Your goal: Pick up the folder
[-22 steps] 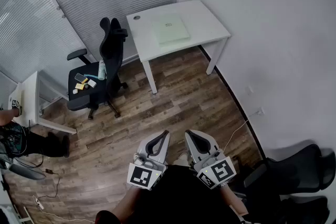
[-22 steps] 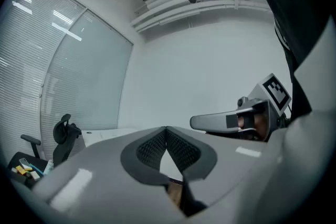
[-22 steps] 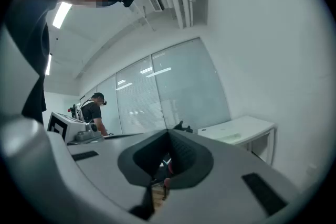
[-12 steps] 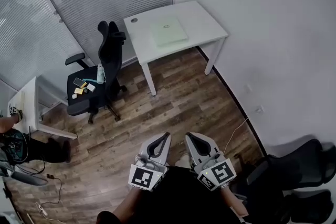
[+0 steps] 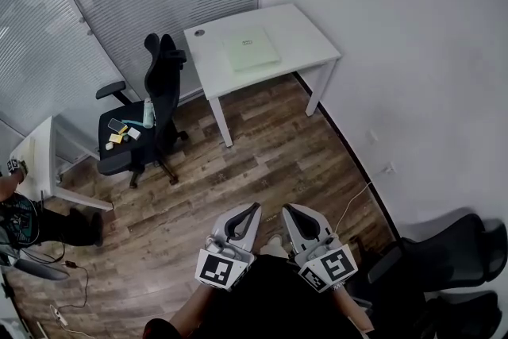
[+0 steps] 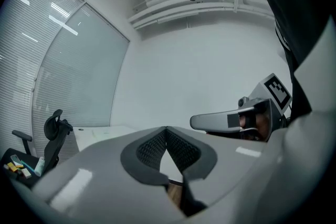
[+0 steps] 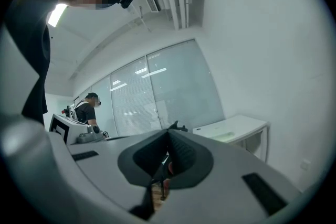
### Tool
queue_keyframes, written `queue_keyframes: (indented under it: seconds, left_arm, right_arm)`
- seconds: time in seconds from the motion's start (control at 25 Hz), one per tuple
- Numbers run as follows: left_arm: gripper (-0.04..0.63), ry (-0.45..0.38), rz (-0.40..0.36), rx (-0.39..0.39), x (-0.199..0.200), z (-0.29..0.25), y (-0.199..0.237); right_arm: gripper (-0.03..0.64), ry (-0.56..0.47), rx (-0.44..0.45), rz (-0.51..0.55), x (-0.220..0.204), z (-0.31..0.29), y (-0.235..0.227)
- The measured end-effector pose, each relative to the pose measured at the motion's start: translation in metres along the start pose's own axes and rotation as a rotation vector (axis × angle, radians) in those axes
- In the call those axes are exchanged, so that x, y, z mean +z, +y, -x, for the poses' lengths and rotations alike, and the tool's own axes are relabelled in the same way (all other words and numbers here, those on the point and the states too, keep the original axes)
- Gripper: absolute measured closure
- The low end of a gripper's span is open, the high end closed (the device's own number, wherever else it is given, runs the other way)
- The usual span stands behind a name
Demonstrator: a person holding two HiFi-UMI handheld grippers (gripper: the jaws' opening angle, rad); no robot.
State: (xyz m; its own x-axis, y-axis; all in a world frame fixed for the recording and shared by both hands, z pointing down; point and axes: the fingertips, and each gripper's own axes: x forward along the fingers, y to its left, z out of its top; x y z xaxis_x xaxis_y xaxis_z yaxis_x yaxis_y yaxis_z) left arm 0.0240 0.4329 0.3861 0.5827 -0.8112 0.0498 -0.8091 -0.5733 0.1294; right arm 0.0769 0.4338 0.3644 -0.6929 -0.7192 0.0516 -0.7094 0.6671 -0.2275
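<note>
The pale green folder [image 5: 254, 50] lies flat on the white desk [image 5: 311, 34], upper middle of the head view, well apart from the left gripper [image 5: 252, 209] and right gripper [image 5: 287, 210] at the bottom, both closed on nothing. It looks thin, light and bendy; I'd pinch one edge.

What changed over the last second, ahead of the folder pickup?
Nothing was grasped or released; only the head view drifted slightly, shifting the scene leftward. The green folder lies flat on the white desk as before, and the left gripper and right gripper stay shut and empty near the person's body.
</note>
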Motion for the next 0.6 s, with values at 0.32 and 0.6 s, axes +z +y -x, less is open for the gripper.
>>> queue_keyframes:
  seconds: [0.32, 0.6]
  left_arm:
    - [0.589, 0.006, 0.009, 0.02, -0.013, -0.018, -0.025]
    - [0.589, 0.013, 0.006, 0.033, -0.018, -0.034, -0.044]
  right_arm:
    - [0.618, 0.007, 0.005, -0.013, -0.002, 0.023, -0.03]
    - [0.618, 0.012, 0.008, -0.032, -0.001, 0.032, -0.053]
